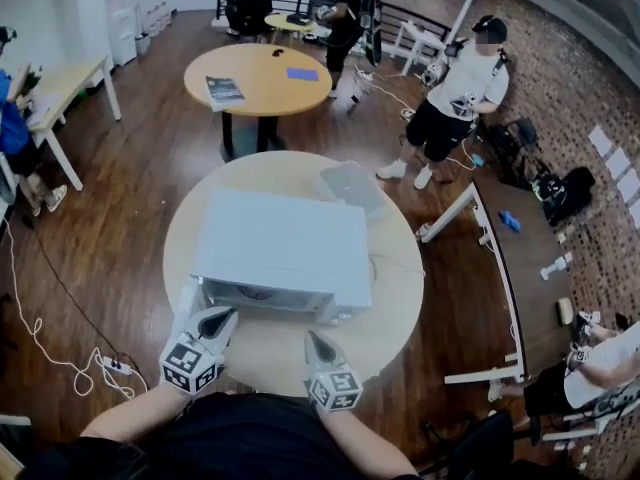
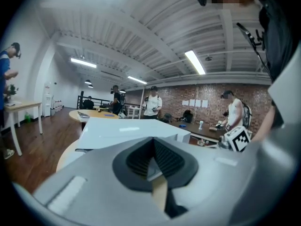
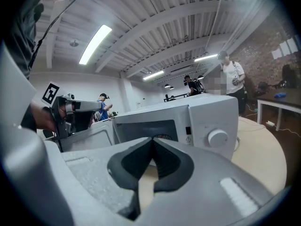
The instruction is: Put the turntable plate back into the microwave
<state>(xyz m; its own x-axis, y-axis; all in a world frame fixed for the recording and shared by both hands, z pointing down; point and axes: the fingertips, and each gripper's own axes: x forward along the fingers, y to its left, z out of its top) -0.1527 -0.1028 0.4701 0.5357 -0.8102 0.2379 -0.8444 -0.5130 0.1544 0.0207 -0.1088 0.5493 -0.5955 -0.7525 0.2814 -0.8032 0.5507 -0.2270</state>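
Observation:
A white microwave (image 1: 280, 243) stands on a round pale table (image 1: 400, 278), its front facing me. Its door (image 1: 187, 303) seems to be swung open to the left, and in the right gripper view the door (image 3: 87, 138) sits beside the dark front opening (image 3: 146, 126) and a round knob (image 3: 217, 138). No view lets me make out the turntable plate. My left gripper (image 1: 222, 314) hovers at the microwave's front left corner, shut and empty. The right gripper (image 1: 310, 336), just before the front, is likewise shut with nothing between its fingers.
A grey flat item (image 1: 350, 183) lies on the table behind the microwave. Beyond it is a second round table (image 1: 262, 80) with a book on it, and several people stand further back. A long desk (image 1: 525, 268) runs along the right, and cables lie on the floor at the left (image 1: 60, 353).

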